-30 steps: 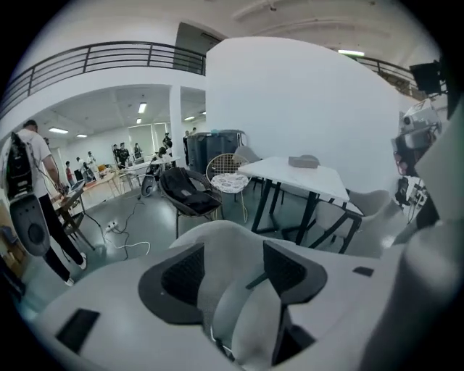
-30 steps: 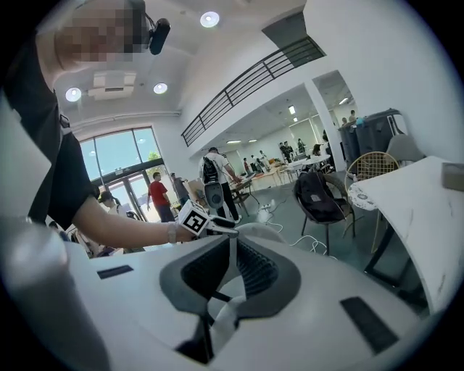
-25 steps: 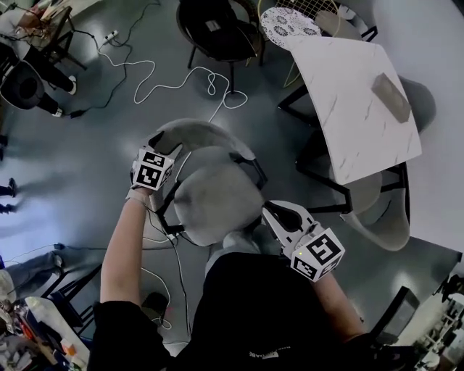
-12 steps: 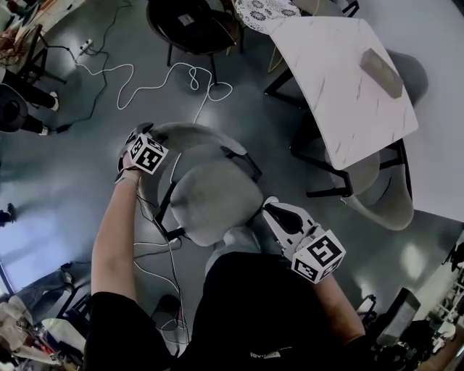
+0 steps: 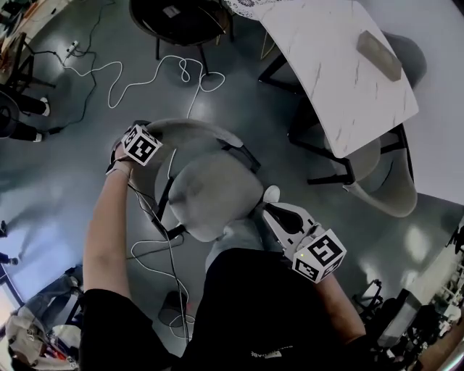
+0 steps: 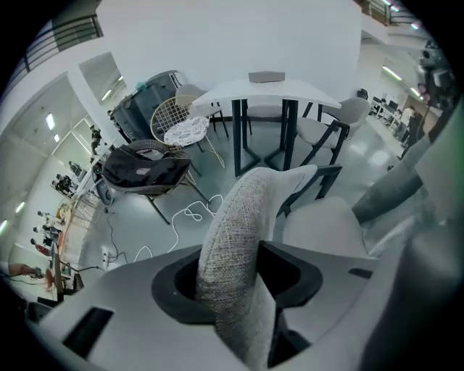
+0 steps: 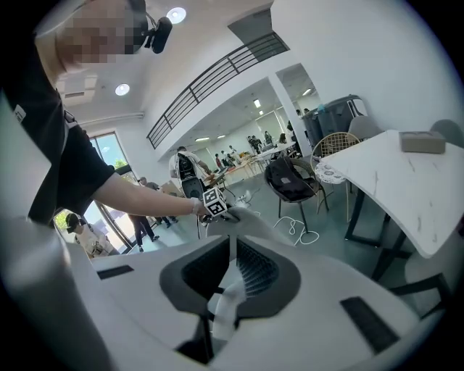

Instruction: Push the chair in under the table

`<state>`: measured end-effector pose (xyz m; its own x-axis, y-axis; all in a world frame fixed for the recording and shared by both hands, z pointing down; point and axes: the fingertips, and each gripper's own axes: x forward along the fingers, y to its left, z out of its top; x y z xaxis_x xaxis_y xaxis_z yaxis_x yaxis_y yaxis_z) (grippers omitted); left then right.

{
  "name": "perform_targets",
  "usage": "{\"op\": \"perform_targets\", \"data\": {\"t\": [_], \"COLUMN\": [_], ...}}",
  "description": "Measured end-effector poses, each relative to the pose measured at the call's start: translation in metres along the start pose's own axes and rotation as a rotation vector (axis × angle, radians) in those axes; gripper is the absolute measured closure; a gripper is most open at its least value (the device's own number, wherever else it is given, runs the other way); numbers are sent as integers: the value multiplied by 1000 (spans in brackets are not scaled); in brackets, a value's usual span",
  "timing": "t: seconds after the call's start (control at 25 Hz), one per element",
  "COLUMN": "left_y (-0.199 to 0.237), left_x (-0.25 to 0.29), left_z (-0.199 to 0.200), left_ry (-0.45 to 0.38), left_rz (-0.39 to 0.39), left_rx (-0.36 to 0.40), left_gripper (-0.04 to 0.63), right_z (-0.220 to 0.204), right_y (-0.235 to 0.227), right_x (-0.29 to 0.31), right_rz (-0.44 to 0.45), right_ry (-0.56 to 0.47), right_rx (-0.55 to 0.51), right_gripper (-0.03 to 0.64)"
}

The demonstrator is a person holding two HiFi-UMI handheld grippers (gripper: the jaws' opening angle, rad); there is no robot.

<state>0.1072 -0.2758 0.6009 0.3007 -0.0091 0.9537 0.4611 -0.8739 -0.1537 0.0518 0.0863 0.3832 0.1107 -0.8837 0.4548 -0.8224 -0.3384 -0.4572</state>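
Head view: the left gripper (image 5: 138, 143) points steeply down onto the top rim of the chair (image 5: 214, 190), a grey upholstered shell chair on a dark frame. The chair stands out on the floor (image 5: 65, 188), near the table (image 5: 326, 43) but not under it. The table has a white, marble-veined top on dark legs, and a grey block (image 5: 379, 55) lies on it. A second grey chair (image 5: 384, 194) sits partly tucked under the table's near end. The right gripper (image 5: 272, 214) hangs beside the chair's seat, close to the person's body. A white cable (image 5: 148, 69) loops over the floor beyond the chair, and a black chair (image 5: 177, 18) stands past it.

Left gripper view: the jaws have just been closing, and the curved backrest (image 6: 232, 232) fills the gap between them. Its coarse woven grey fabric presses against the dark pads on both sides. Ahead stand the table, the black chair and a wire chair (image 6: 181, 127) with a patterned cushion.

Right gripper view: the jaws are together with nothing between them. Beyond them the person's bare arm (image 7: 138, 197) reaches to the left gripper on the backrest, with the table at the right.
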Motion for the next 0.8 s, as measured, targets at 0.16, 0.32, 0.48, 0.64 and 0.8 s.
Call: {"op": "perform_targets", "data": {"t": [0.16,0.32,0.48,0.64,0.8], "left_y": [6,4,5,16,37], "left_x": [8,11,11,11,11], "left_z": [-3,-6,-5,-10,-20], "left_ry": [41,71,66,70,74], "left_rz": [-35,-80,-79,-69,-32], "left_rx": [-90,-167,-198,-266,-346], "left_gripper": [434,439,437,434,433], "right_z": [-2,-4,-6,-11,-15], "right_y": [-4,-5,-3,1,0], "right_x": [-5,-8,-6,-5,-8], "right_rz": [-21,-28,-18,-5,-15], "right_ry": [-7,-13,-10,3,9], "right_rx": [19,35,37,36,45], "right_gripper": [601,601,601,601,601]}}
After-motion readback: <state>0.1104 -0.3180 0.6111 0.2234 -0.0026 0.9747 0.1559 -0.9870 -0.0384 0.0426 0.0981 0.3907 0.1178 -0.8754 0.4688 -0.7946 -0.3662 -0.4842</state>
